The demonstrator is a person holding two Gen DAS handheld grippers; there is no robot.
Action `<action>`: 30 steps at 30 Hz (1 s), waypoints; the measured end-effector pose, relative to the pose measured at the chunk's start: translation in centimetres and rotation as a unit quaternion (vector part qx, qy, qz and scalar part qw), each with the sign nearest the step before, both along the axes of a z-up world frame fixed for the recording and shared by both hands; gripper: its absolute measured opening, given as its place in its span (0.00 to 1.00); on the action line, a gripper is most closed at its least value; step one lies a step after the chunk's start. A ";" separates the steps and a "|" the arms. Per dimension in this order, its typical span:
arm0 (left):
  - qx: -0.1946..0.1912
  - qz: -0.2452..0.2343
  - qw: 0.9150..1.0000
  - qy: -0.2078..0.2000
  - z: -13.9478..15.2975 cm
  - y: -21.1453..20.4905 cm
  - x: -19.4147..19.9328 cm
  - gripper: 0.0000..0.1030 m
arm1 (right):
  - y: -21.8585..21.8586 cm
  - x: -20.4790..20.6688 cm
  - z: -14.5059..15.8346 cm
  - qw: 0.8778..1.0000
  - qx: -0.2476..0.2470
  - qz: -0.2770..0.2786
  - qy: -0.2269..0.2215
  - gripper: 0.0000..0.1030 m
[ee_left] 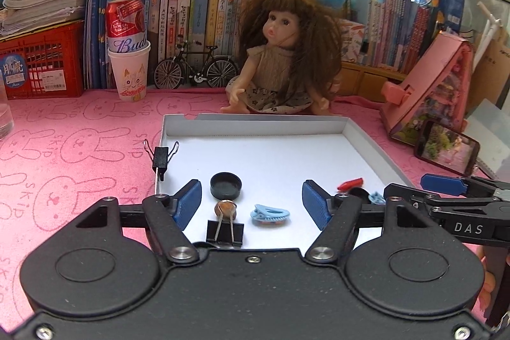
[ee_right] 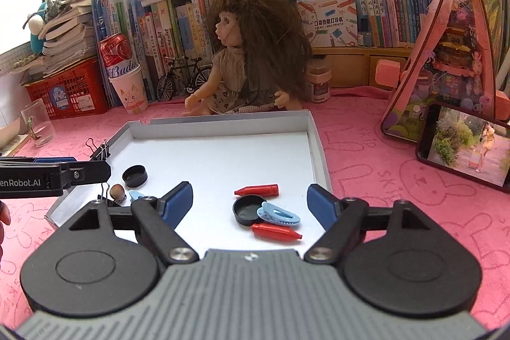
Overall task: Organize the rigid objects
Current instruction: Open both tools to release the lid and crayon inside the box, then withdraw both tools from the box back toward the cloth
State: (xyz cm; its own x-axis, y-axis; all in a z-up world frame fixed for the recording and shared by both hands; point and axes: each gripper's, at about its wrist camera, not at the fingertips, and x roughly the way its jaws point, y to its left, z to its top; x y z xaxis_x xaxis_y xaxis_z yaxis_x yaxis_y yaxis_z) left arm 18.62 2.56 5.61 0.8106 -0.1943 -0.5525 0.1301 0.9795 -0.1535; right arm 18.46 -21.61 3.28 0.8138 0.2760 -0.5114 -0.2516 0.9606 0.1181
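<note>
**Both hand-held grippers open and empty over the tray**

While I hold both tools tilted downward over the near edge of the white tray [ee_left: 255,129], my left hand-held gripper [ee_left: 251,203] stands with its blue pads apart and nothing clamped. Between them on the tray floor lie a black cap [ee_left: 225,185], a black binder clip [ee_left: 225,232] with a small brown nut-like piece [ee_left: 225,208] on its wire handles, and a light blue hair clip [ee_left: 269,213]. My right hand-held gripper [ee_right: 250,201] is likewise spread wide and grips nothing; ahead of it lie a second black cap [ee_right: 247,209], another blue hair clip [ee_right: 280,214] overlapping that cap, and two red crayon-shaped pieces [ee_right: 256,191], one beyond the cap and one nearer me. A second binder clip [ee_left: 160,157] is clipped on the tray's left wall. Behind the tray, on the pink tabletop [ee_left: 79,133], sits a doll [ee_left: 280,59], with a paper cup holding a red can [ee_left: 129,66] to the left and a phone [ee_right: 462,145] to the right, well apart.
</note>
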 end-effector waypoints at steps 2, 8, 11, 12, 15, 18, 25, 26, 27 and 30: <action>-0.002 -0.007 1.000 -0.007 0.2 -0.1 -1.1 0.67 | -0.1 -0.9 0.2 1.000 -0.001 0.005 -0.009 0.85; -0.006 -0.027 0.999 -0.027 0.8 -0.3 -4.4 0.72 | -0.3 -3.2 0.6 0.999 -0.010 0.021 -0.033 0.86; -0.009 -0.039 0.999 -0.032 0.9 -0.4 -5.9 0.73 | -0.4 -4.3 0.6 0.999 -0.017 0.030 -0.041 0.86; -0.010 -0.043 0.998 -0.033 1.0 -0.5 -6.3 0.74 | -0.4 -4.6 0.6 0.998 -0.019 0.032 -0.042 0.87; -0.008 -0.053 0.998 -0.040 1.0 -0.7 -7.8 0.74 | -0.5 -5.6 0.4 0.998 -0.023 0.038 -0.044 0.87; -0.003 -0.061 0.997 -0.049 0.8 -0.9 -9.3 0.75 | -0.8 -6.5 0.3 0.998 -0.023 0.042 -0.047 0.88; 0.015 -0.082 0.995 -0.062 0.1 -1.7 -12.5 0.76 | -1.2 -8.3 -0.2 0.997 -0.023 0.046 -0.055 0.89; 0.016 -0.084 0.994 -0.063 0.0 -1.8 -12.9 0.76 | -1.2 -8.4 -0.3 0.997 -0.023 0.047 -0.054 0.89; 0.018 -0.086 0.994 -0.063 -0.2 -1.9 -13.3 0.76 | -1.2 -8.6 -0.4 0.997 -0.022 0.048 -0.052 0.89; 0.018 -0.096 0.994 -0.058 -0.8 -2.0 -14.5 0.76 | -1.3 -9.4 -0.8 0.997 -0.022 0.054 -0.049 0.89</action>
